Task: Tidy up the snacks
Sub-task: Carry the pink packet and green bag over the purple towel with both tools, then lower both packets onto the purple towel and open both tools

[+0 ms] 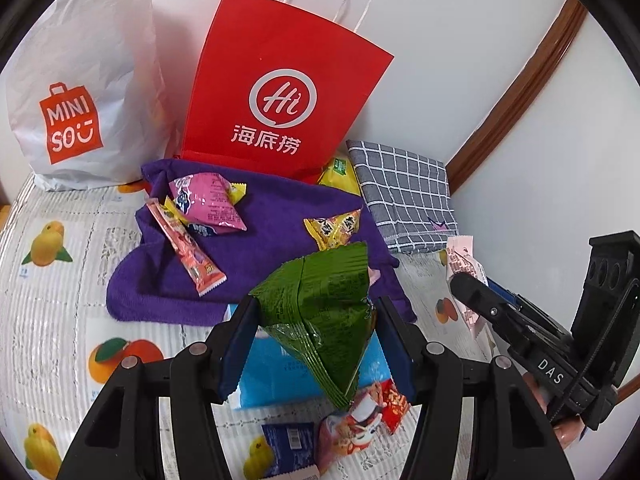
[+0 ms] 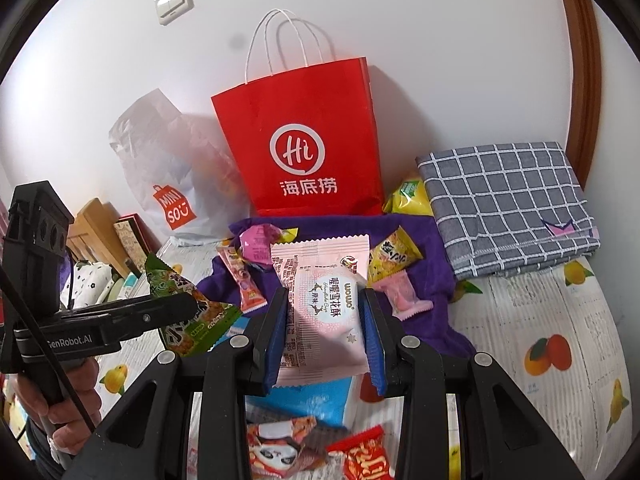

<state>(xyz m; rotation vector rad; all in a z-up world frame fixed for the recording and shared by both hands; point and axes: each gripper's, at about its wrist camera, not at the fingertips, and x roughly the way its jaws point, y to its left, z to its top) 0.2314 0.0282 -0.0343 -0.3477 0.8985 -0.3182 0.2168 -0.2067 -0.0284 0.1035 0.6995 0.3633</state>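
My left gripper (image 1: 316, 312) is shut on a green triangular snack packet (image 1: 324, 312) and holds it above the table; it also shows in the right wrist view (image 2: 188, 312). My right gripper (image 2: 326, 312) is shut on a pink-white flat snack packet (image 2: 320, 300), also seen in the left wrist view (image 1: 464, 276). A purple towel (image 1: 272, 224) holds a pink packet (image 1: 208, 204), an orange-pink stick packet (image 1: 184, 248) and a yellow packet (image 1: 332, 228). A red paper bag (image 1: 280, 80) stands behind the towel.
A white MINISO bag (image 1: 76, 92) stands at the left by the wall. A folded grey checked cloth (image 1: 404, 196) lies at the right. A blue packet (image 1: 272, 376) and several small red snacks (image 1: 360, 416) lie under my grippers on the fruit-print tablecloth (image 1: 48, 300).
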